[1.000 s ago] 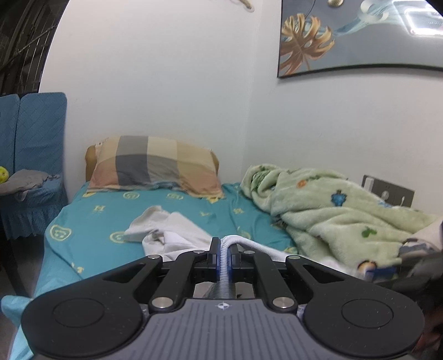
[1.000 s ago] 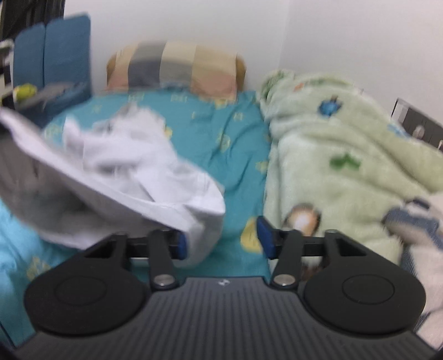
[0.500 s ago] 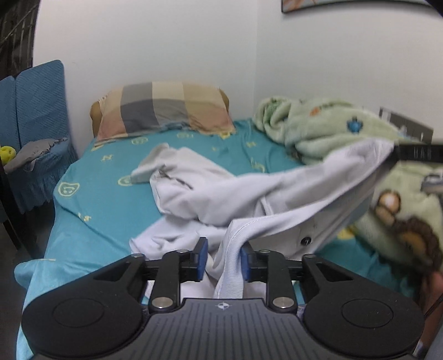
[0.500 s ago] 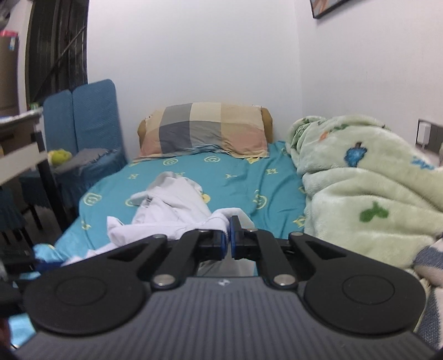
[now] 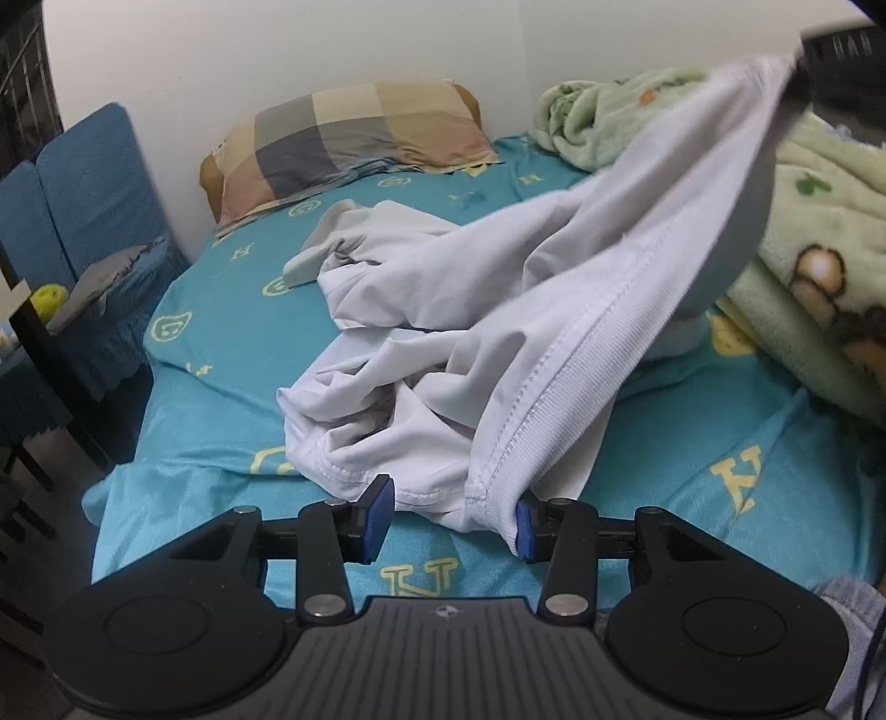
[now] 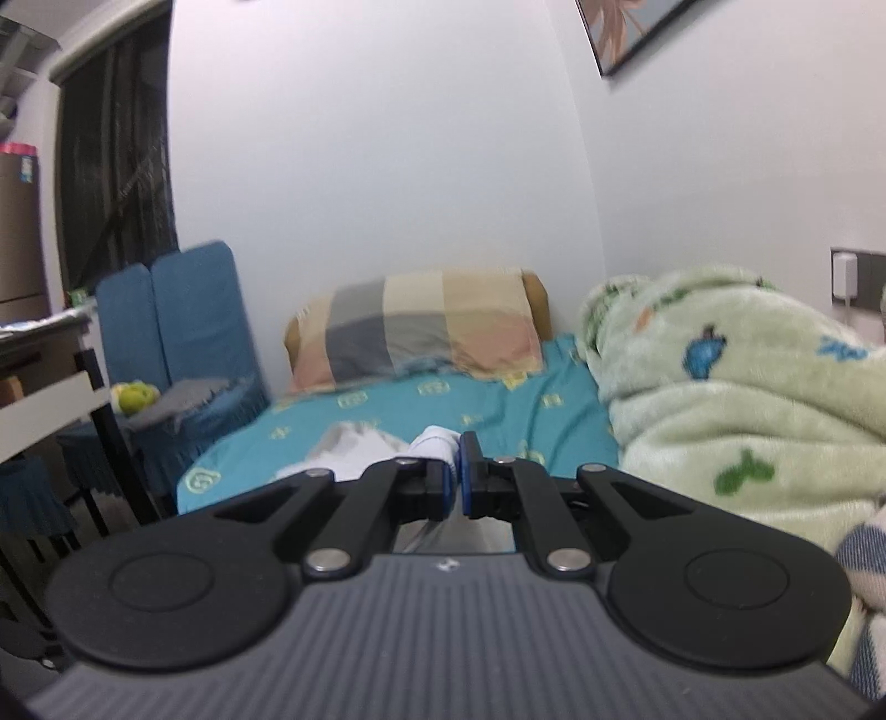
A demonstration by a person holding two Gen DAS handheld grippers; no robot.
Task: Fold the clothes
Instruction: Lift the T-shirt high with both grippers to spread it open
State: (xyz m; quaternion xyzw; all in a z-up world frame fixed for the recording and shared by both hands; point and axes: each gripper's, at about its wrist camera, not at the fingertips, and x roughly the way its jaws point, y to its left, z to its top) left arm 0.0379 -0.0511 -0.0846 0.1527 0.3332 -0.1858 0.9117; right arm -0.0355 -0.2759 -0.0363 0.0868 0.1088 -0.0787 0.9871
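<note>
One white garment (image 5: 554,310) — right claw (image 6: 454,479) pinching edge.

Home bedroom: bed w/ teal printed sheet (image 5: 232,354), checked pillow (image 5: 354,138), green fleece blanket (image 6: 736,399), blue-covered chair (image 6: 183,332), framed pic (image 6: 626,33) on white wall.

left wrist view sits low and close over the bed (image 5: 232,332), tilted down, facing the pillow (image 5: 354,138). right wrist view rides higher, level, facing the same pillow (image 6: 421,327). both catch the green blanket (image 6: 736,399) on their right.
</note>
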